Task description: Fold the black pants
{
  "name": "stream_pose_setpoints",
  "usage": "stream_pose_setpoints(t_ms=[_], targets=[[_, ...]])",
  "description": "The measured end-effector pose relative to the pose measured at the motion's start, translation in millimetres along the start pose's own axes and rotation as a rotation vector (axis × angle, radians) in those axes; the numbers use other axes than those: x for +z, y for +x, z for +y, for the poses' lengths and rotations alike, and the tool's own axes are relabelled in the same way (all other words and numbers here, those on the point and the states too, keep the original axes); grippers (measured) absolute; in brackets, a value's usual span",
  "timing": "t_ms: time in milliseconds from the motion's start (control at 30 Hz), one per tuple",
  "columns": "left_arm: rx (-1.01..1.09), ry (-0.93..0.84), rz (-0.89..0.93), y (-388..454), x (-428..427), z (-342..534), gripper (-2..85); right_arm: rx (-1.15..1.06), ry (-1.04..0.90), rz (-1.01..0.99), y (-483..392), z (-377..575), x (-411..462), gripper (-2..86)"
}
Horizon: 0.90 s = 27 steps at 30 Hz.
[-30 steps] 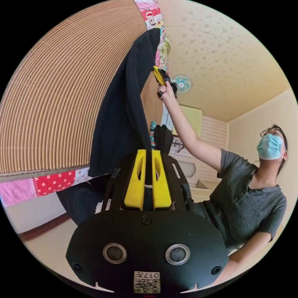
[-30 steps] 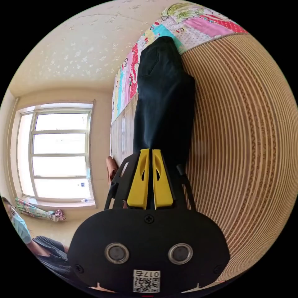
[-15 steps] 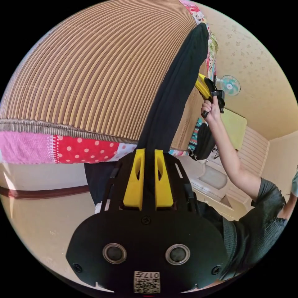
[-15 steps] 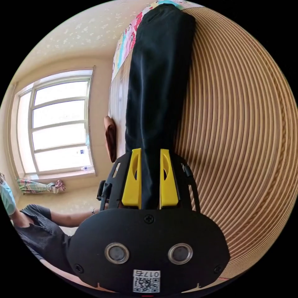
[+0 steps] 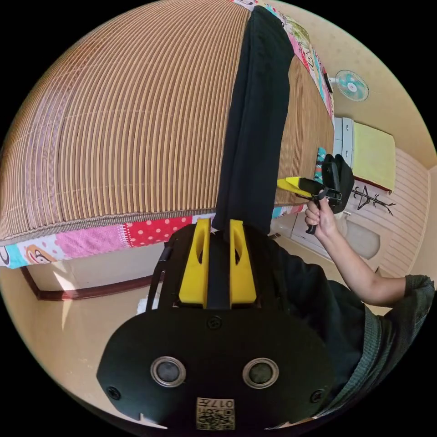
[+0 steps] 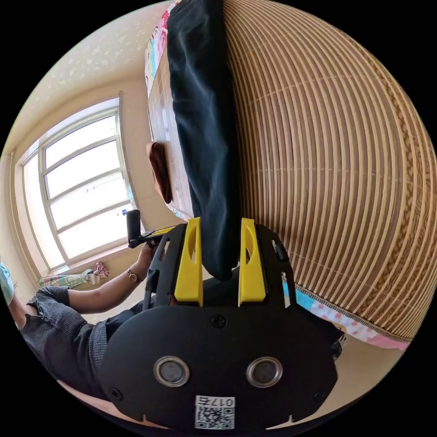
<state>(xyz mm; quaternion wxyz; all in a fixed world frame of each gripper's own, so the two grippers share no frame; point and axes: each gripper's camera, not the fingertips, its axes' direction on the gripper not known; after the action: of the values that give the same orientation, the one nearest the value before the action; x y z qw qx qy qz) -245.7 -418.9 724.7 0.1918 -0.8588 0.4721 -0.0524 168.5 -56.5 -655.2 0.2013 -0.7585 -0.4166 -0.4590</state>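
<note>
We see the black pants [image 5: 255, 123] lying long and flat on the striped mat [image 5: 118, 118] that covers the bed. In the left gripper view, the left hand-held gripper [image 5: 217, 227] sits at the near end of the pants. Its two yellow jaws are a little apart with dark cloth between them, but we cannot tell if they pinch it.

In the same view, an arm reaches out from the lower right. Its hand [image 5: 318, 218] holds the right hand-held gripper [image 5: 284, 183] just beside the edge of the pants.

In the right gripper view, the right hand-held gripper [image 6: 220, 227] has its jaws wide apart. The black pants [image 6: 205, 127] lie between them, and the jaws do not squeeze the cloth. To the left, the other hand [image 6: 148, 255] holds up the left hand-held gripper [image 6: 166, 230] near the window [image 6: 82, 182].

A patchwork sheet [image 5: 91, 239] shows under the mat's edge.
</note>
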Motion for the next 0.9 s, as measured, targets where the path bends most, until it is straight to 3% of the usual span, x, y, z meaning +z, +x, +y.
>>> stream_pose_setpoints(t_ms=[67, 200, 400, 533, 700, 900], targets=[[-0.018, 0.103, 0.046, -5.3, -13.3, -12.5, 8.1, 0.000, 0.049, 0.001, 7.1, -16.2, -11.3, 10.8], [0.020, 0.094, 0.069, 2.2, -1.5, -62.1, 10.4, 0.019, -0.022, -0.132, 30.6, -64.4, 5.1, 9.9], [0.177, -0.150, -0.084, 52.8, 72.2, -106.9, 6.5, -0.041, -0.064, -0.150, 25.9, -85.4, 8.6, 4.3], [0.156, -0.108, 0.043, 71.0, 99.7, -63.5, 5.2, -0.053, -0.119, 0.090, 25.2, -54.4, -1.2, 4.3], [0.115, -0.337, 0.015, 80.3, 174.2, -24.2, 7.5, 0.033, -0.260, 0.136, 78.0, -19.8, 10.9, 7.2], [0.115, -0.082, 0.065, 72.7, 122.7, -66.5, 8.9, 0.022, -0.018, -0.084, 133.8, -40.7, -39.6, 11.9]])
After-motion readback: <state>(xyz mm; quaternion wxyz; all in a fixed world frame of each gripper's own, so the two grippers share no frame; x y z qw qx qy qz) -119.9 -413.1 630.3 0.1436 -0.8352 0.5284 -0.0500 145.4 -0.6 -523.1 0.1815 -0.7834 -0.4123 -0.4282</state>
